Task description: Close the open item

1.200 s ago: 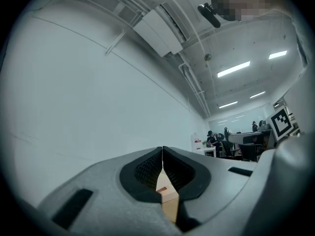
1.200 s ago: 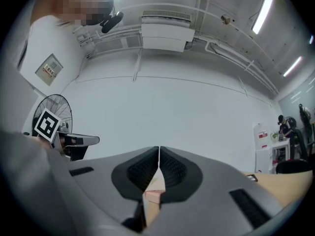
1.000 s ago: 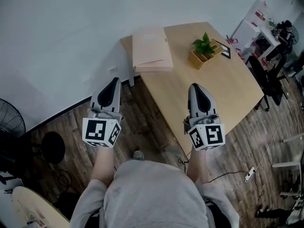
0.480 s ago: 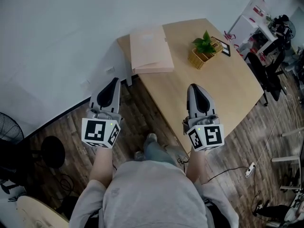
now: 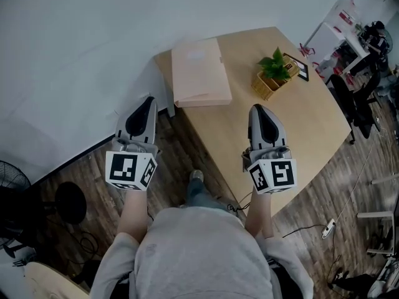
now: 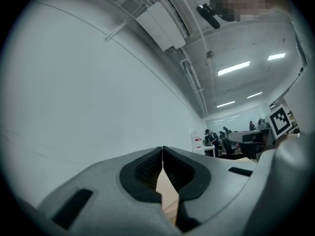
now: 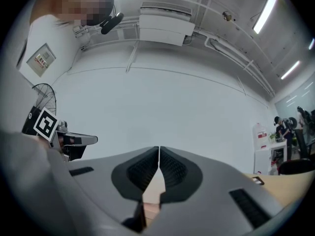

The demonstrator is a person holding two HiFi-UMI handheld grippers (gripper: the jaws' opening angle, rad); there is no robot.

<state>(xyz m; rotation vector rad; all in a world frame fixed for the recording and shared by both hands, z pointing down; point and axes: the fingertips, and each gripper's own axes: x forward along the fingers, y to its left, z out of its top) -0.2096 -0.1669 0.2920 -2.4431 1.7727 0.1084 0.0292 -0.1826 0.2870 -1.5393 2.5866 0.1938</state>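
A flat pale pink box (image 5: 199, 73), the likeliest thing to be closed, lies on the corner of a light wooden table (image 5: 299, 129) nearest the white wall (image 5: 75, 42), its long side along the table's left edge. From the head view its lid looks slightly raised along the near side, though how far it stands open is hard to tell. Further along the table's far edge stands a small green plant (image 5: 274, 64) in a yellow woven basket (image 5: 264, 86), with a dark-framed card (image 5: 298, 67) just beyond it. The right tongs (image 5: 257, 109) hover over the table's near corner, well short of the box, clenched with nothing between them. The left tongs (image 5: 149, 99) hang off the table, over the dark wood floor (image 5: 187, 157) beside the left edge, also clenched and empty. Both point roughly level toward the wall. A person's arms and grey shirt fill the bottom of the head view. The box sits close to the corner, so a press that lands off-centre or too hard could slide it over the edge or against the wall. A wide sweep by the right tongs could tip the plant. With the lid's gap so slight, closed tongs may also skid across it rather than seat it.
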